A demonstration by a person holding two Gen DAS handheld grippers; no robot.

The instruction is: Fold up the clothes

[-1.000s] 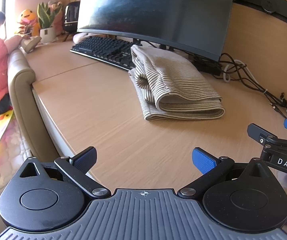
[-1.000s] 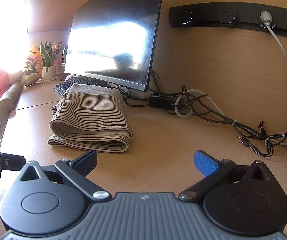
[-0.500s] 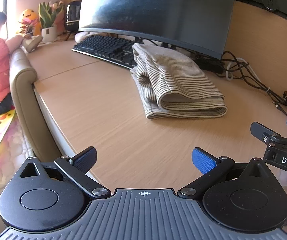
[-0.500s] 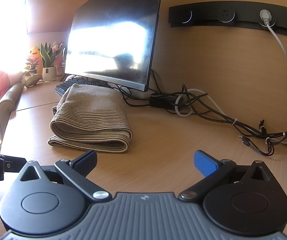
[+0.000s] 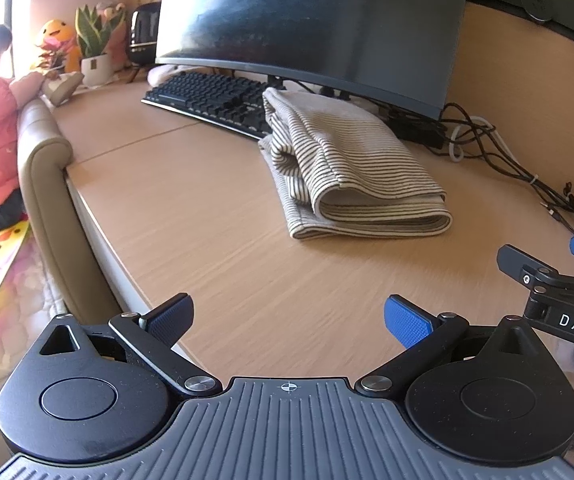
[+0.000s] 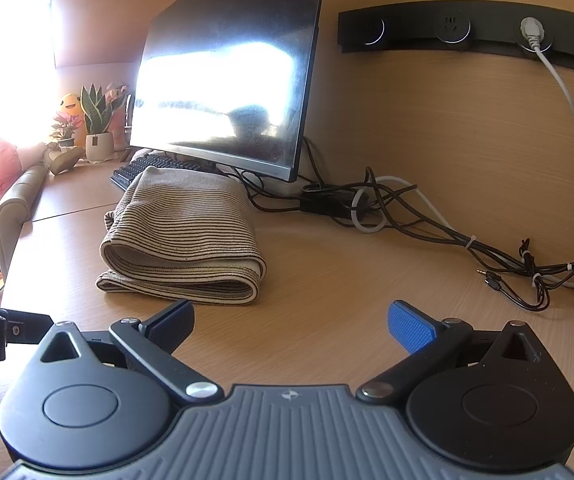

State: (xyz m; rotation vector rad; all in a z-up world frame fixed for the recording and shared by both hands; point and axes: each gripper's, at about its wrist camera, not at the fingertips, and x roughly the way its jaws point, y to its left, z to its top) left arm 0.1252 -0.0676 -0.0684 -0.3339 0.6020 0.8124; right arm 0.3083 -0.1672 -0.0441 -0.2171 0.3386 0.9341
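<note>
Claws first: my left claw (image 5: 289, 320) sits nearest in its own view, fingers spread wide with nothing between the blue pads (image 5: 407, 322). My right claw (image 6: 291, 322) is likewise spread wide and empty. Both hover low over bare wood at the near edge of the desk (image 5: 207, 240). In the left view, part of the right claw shows at the far right edge.

Beyond the claws lies the striped garment (image 5: 351, 168), also visible in the right view (image 6: 187, 240). It rests flat on the desk, well apart from both claws, already doubled over into a compact stack. The rounded fold faces me; several layer edges show along the near side. Its far end lies against or just over the keyboard (image 5: 211, 96); I cannot tell which.

Handling, as I judge it:
- The fabric looks like a soft ribbed knit, light and limp. It will sag and drape when lifted and will not hold shape.
- Layers are likely to slide over each other, so a pinch on one layer may peel the stack open.
- To fold again, I would pinch all layers at the two near corners, one per claw, and carry them together.
- To shift it, I would grip the thick rounded fold.

Farther back stand the monitor (image 6: 227, 80), a tangle of cables (image 6: 427, 228) at the right, and a potted plant (image 5: 95, 60) at the far left.
</note>
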